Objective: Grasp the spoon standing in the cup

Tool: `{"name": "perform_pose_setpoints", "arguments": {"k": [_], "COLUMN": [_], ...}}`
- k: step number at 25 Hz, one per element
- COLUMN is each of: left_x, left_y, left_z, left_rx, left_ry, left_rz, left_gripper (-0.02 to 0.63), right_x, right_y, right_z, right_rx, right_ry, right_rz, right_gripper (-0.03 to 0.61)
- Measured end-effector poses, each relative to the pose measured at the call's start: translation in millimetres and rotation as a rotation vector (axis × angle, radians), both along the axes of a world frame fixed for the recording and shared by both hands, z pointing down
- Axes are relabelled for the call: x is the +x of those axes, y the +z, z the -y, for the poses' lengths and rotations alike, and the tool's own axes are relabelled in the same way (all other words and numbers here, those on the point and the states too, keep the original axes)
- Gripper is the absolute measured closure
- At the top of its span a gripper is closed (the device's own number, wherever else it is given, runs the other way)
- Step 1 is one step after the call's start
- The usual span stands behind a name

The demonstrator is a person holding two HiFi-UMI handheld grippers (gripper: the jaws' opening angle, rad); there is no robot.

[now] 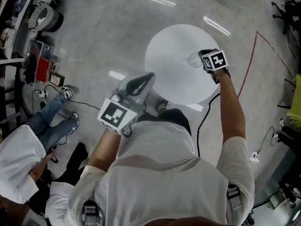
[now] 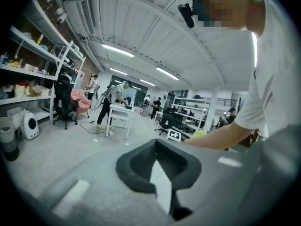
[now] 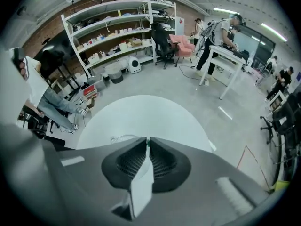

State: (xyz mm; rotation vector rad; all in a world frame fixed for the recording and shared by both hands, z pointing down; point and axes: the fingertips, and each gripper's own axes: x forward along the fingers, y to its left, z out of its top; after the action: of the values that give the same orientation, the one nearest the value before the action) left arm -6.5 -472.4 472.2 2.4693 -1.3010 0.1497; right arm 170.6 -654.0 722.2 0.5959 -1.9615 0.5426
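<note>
Right gripper: I see its jaws drawn almost together on a green sliver at the tips, which I take for the spoon.
Left gripper: jaws together, nothing in them, off the bench.
Cup: clear, on the bench, just beside the right jaws.
Progress: I judge the grasp made; its firmness is unproven.

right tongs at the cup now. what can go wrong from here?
1. The right tongs pinch only a thin green sliver, probably the spoon, at their very tips: it may slip out on the lift.
2. Nothing braces the clear cup on the table; the left tongs are shut and away from it, so a skewed pull may tip it.
</note>
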Motion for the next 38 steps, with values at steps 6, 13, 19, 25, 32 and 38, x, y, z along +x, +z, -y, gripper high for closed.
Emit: {"name": "perform_pose_setpoints", "arguments": {"k": [6,13,19,25,32,38], "left_x": [-15,-18,-5,10,32,42], "left_y": [-3,-25,-45,-71,-110,-126], "left_z": [-2,-7,-14,-22,-28,-35], "left_rx": [0.021,0.074,0.116,0.164,0.244,0.278], "left_ry": [0.026,0.08,0.15,0.229,0.283,0.292], "left_rz": [-0.005,-0.035,-0.038,-0.037,-0.034,-0.035], "left_gripper": [0.612,0.612,0.612,0.612,0.612,0.612], "right_x": [-12,-16,-14,-10,18,39], "right_y": [-27,-115,-205,-293,-349,-372], "right_z": [-22,-59,-97,-148,-199,-212], "right_rx": [0.052,0.232,0.361,0.573,0.754,0.823], "right_ry": [0.004,0.1,0.302,0.42,0.501,0.545], "right_rz": [0.027,0.138,0.337,0.508,0.643,0.712], "right_gripper": [0.566,0.566,0.566,0.566,0.566,0.566]}}
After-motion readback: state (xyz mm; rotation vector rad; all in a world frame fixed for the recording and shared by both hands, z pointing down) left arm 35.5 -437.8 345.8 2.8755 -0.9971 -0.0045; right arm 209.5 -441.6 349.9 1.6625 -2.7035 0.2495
